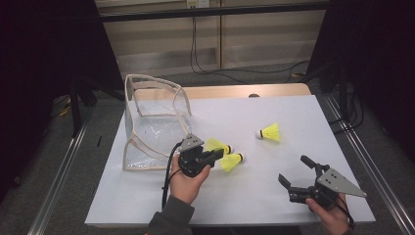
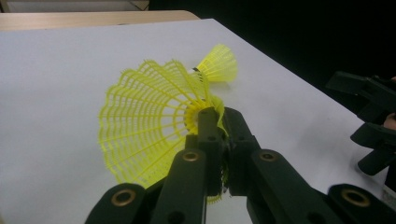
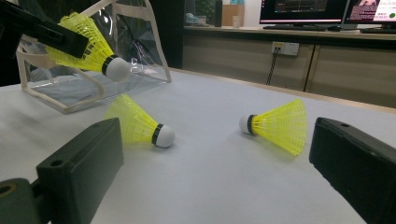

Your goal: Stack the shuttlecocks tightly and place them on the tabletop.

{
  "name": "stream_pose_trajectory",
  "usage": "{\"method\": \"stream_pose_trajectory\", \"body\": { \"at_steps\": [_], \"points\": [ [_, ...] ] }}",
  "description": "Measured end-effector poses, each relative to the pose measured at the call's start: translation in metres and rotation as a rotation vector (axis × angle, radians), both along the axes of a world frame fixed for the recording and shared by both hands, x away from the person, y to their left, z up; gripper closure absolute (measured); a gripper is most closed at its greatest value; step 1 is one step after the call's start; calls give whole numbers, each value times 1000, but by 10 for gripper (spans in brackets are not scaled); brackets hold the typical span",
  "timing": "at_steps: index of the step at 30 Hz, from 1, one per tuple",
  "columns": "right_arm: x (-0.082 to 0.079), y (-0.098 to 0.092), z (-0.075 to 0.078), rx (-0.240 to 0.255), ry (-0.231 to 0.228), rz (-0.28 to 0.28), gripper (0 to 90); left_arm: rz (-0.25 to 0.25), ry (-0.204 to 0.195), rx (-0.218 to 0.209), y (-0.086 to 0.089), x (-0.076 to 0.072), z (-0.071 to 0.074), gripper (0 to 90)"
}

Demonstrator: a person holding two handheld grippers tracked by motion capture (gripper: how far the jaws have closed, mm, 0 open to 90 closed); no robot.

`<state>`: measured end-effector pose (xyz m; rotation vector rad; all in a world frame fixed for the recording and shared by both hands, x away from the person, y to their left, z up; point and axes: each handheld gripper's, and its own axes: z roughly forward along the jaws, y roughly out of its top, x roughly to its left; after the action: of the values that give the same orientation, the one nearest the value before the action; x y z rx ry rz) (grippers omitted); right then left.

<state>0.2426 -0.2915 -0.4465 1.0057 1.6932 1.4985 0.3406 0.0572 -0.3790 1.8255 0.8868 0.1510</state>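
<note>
My left gripper (image 1: 216, 154) is shut on the mesh skirt of a yellow shuttlecock (image 1: 214, 145), held a little above the white table (image 1: 293, 112). In the left gripper view the jaws (image 2: 217, 117) pinch the skirt's rim (image 2: 144, 126). A second shuttlecock (image 1: 233, 160) lies on the table just right of that gripper, and a third (image 1: 270, 132) lies farther back right. My right gripper (image 1: 293, 169) stands open near the front right edge with nothing between its fingers (image 3: 79, 172). From there the held shuttlecock (image 3: 88, 46) hangs at upper left.
A clear plastic bag (image 1: 151, 122) with pale trim stands open at the table's back left, just behind the left gripper. A wooden strip (image 1: 244, 91) runs along the far edge. Metal rails (image 1: 63, 161) flank both sides of the table.
</note>
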Motion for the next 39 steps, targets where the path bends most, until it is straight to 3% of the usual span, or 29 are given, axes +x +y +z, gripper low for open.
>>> {"method": "stream_pose_trajectory", "body": {
  "at_steps": [7, 21, 39],
  "points": [
    [0, 0, 0, 0, 0, 2, 26, 31, 7, 21, -5, 10, 4, 875],
    [0, 0, 0, 1, -1, 9, 26, 66, 4, 19, -17, 26, 11, 875],
    [0, 0, 0, 1, -3, 11, 26, 104, 21, 1, -29, 44, 11, 875]
  ]
}}
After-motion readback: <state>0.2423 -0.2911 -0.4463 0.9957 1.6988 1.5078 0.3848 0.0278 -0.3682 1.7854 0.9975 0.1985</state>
